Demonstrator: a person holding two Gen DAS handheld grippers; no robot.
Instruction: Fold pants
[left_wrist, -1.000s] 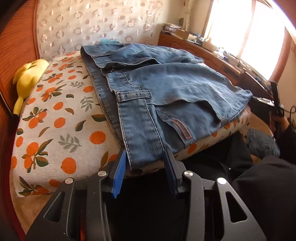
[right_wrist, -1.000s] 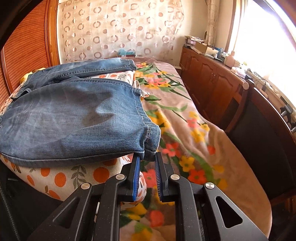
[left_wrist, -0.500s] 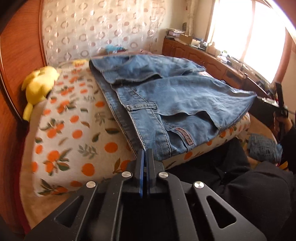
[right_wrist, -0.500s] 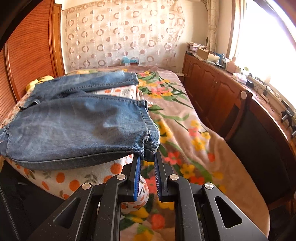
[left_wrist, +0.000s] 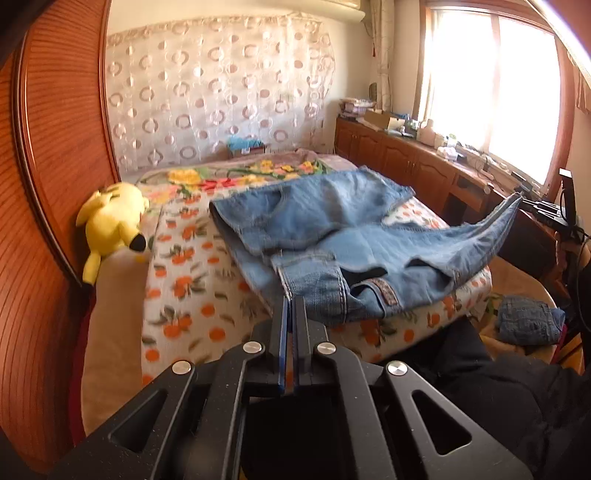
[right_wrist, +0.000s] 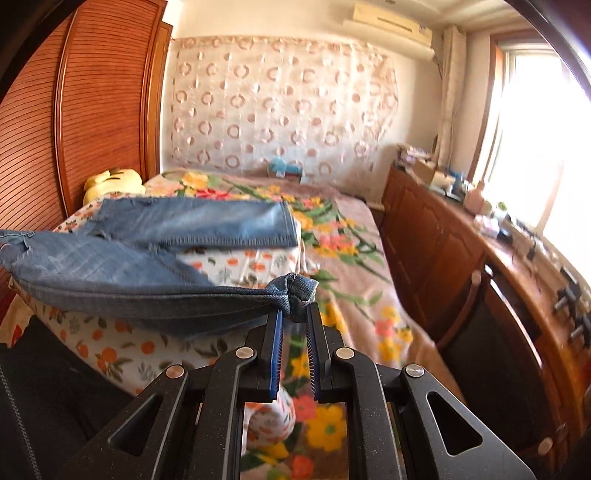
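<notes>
Bedroom ahead of the tool, curtain with ring pattern (right_wrist: 280, 103) on far wall, slatted wooden wardrobe (left_wrist: 55, 147) at left, bright window (left_wrist: 491, 85) over wooden cabinets (right_wrist: 443, 240) at right

Bedroom lot: colours and patterns

Pants (left_wrist: 354, 236): faded blue denim, pale stitching, brown patterned waist label. Cushion cover (left_wrist: 192, 295): white, orange fruit with green leaves. Bedspread (right_wrist: 343, 236): dusty pink, yellow, red and orange flowers on green stems. Plush toy (left_wrist: 110, 225): bright yellow, black ear tip. Wall drape (right_wrist: 280, 107): cream, pink-brown rings. Wardrobe (right_wrist: 85, 110) and cabinets (right_wrist: 436, 236): reddish-brown wood. Left gripper (left_wrist: 291, 306) and right gripper (right_wrist: 294, 314): black, blue-lined fingers (right_wrist: 275, 354).
</notes>
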